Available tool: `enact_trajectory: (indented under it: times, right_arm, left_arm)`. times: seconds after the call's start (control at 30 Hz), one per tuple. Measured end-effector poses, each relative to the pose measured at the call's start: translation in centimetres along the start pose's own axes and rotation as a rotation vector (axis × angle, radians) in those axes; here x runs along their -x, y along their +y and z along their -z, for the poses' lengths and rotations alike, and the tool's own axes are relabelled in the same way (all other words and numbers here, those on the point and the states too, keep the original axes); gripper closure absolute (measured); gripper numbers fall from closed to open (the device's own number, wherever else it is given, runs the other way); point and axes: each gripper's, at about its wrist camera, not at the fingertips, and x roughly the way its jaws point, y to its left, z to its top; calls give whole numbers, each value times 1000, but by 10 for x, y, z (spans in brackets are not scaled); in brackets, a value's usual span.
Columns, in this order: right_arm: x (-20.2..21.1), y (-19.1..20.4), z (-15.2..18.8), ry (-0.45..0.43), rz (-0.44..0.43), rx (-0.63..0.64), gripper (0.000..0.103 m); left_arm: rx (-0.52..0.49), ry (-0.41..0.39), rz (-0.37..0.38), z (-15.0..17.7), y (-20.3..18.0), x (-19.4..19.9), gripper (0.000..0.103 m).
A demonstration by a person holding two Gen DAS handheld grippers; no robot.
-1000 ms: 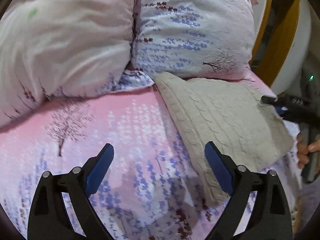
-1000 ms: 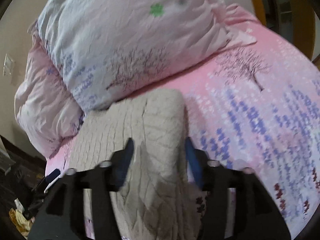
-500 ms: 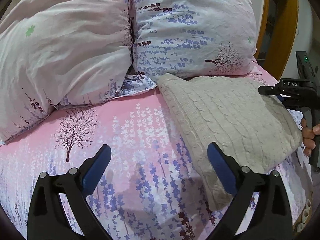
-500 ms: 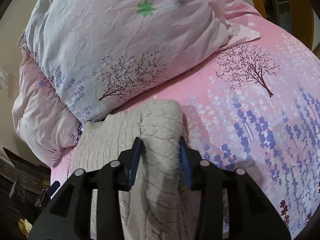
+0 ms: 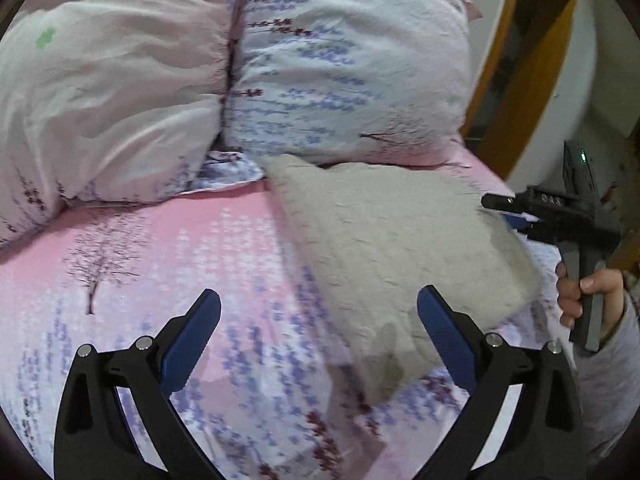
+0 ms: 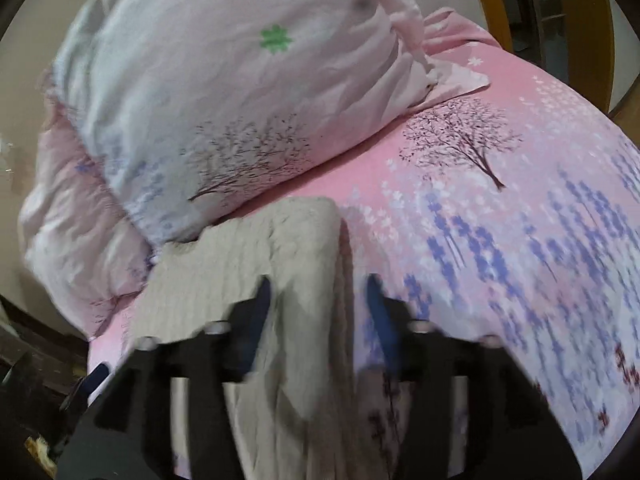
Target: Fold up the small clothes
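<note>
- My right gripper has let go: half a second ago its jaws were pinched on the sweater's near fold, and now they stand apart with the knit slack between them.
- The right view is blurred, so I judge that hand is on the move, probably backing off after setting the fold down.
- My left gripper is wide apart and holds nothing; it hangs over the sheet just beside the sweater's left edge, much where it was a second ago.
- The sweater lies as a folded beige slab on the right part of the bed, its far edge tucked against the pillows, its near corner close to my left gripper's right finger.
- To me this reads as a fold just finished; what is left may be one more halving or simply smoothing.
- Room: open sheet lies to the left of the sweater and toward me, so a fold leftward has space.
- Tight sides: the pillows block the far edge, and on the right the sweater runs close to the bed's edge, where the wooden frame stands behind.
- From the left view my right gripper sits at that right edge, so I would keep my two hands from crossing there.
</note>
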Motion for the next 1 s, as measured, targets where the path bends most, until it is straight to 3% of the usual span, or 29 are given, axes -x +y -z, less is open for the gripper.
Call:
enact_trajectory:
  times: [0.23, 0.3, 0.4, 0.47, 0.5, 0.53, 0.7, 0.77, 0.9, 1.0]
  right_arm:
    - [26, -18, 44, 73, -92, -28, 49]
    - [30, -22, 49, 73, -128, -43, 49]
    - [27, -20, 55, 94, -101, -15, 49]
    - [22, -17, 60, 110, -100, 3, 55]
    - [18, -13, 63, 122, -98, 22, 71]
    - [16, -11, 65, 120, -82, 40, 80]
    - [46, -6, 58, 0, -121, 60, 91]
    - [52, -2, 57, -11, -105, 94, 92]
    - [27, -10, 68, 71, 1, 100, 92]
    - [26, -18, 72, 58, -15, 80, 92]
  left_arm:
    - [82, 121, 160, 9, -8, -18, 19]
    - [68, 138, 148, 14, -15, -22, 19]
    - [50, 161, 122, 19, -23, -29, 19]
    - [61, 171, 129, 21, -25, -34, 23]
    - [70, 180, 146, 22, -26, -37, 34]
    - [83, 191, 168, 23, -26, -40, 50]
    - [122, 200, 190, 21, -20, -44, 79]
    - [123, 200, 208, 22, -15, -42, 82]
    - [84, 211, 176, 29, -17, -44, 83]
    - [65, 197, 151, 33, -20, -44, 82]
